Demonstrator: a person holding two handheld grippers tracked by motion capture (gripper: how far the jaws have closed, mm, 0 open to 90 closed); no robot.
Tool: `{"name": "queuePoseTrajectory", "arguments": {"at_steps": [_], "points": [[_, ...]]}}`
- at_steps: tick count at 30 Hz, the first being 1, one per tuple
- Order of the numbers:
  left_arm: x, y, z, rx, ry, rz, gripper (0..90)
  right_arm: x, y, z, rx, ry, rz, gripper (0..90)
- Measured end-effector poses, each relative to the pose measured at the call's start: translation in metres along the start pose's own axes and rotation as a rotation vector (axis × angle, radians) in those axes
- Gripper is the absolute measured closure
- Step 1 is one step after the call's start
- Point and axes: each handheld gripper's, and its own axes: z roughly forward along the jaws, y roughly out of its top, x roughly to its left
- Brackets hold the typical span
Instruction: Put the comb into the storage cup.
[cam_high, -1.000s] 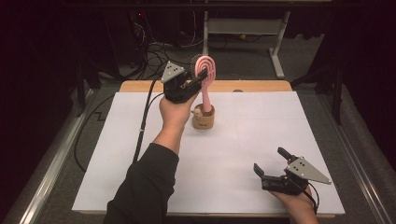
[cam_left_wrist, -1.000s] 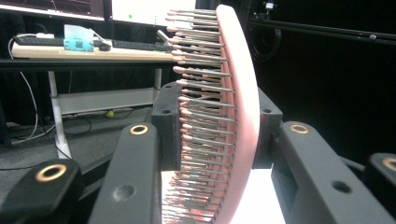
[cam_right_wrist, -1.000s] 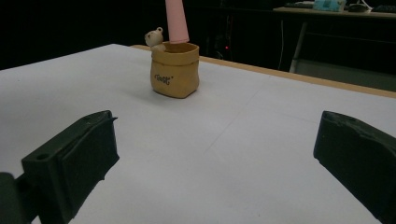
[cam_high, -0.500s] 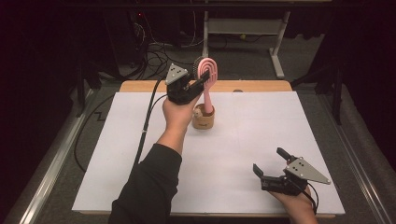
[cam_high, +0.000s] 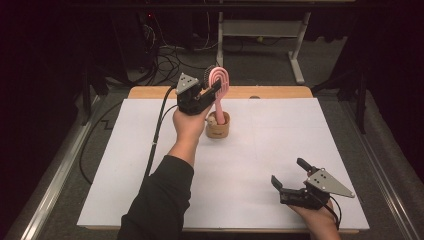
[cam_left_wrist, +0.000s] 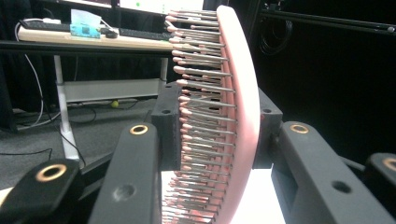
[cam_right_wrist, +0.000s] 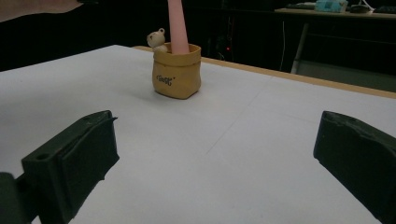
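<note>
Your left gripper (cam_high: 212, 89) is closed on the head of the pink hairbrush (cam_high: 220, 90), one jaw against the bristle side and the other against the smooth back, as the left gripper view confirms (cam_left_wrist: 233, 116). The brush stands upright with its handle down in the small tan holder (cam_high: 218, 126), directly below your jaws on the far half of the white table (cam_high: 260, 150). A small bear figure (cam_right_wrist: 158, 40) sits at the holder's rim, touching the handle.

The step appears to be seating the brush in, or drawing it from, the holder. Either way, keep the handle vertical and move straight along its axis; any sideways pull is likely to tip so light a holder. Grip on bristles may slip, so hold steady pressure.

Your right gripper (cam_high: 296, 181) rests low at the near right edge, well apart from the holder, jaws spread wide and holding nothing. Consider bringing it in to steady the holder.
</note>
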Motion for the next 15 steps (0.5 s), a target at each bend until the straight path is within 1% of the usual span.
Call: {"name": "queuePoseTrajectory", "arguments": {"at_steps": [5, 8, 12, 15], "points": [[0.0008, -0.0034, 0.0015, 0.008, -0.002, -0.007, 63.1, -0.0004, -0.0002, 0.0001, -0.006, -0.005, -0.002, 0.1], [0.0001, -0.0045, 0.0028, 0.007, -0.003, -0.009, 63.1, -0.0001, -0.0008, 0.0010, 0.001, -0.003, -0.001, 0.1], [0.0005, -0.0054, 0.0046, 0.013, -0.001, -0.017, 63.1, -0.0001, -0.0007, 0.0008, -0.004, 0.001, 0.005, 0.1], [0.0004, -0.0060, 0.0050, 0.016, 0.004, -0.011, 63.1, -0.0002, -0.0009, 0.0009, -0.003, 0.001, 0.007, 0.2]]}}
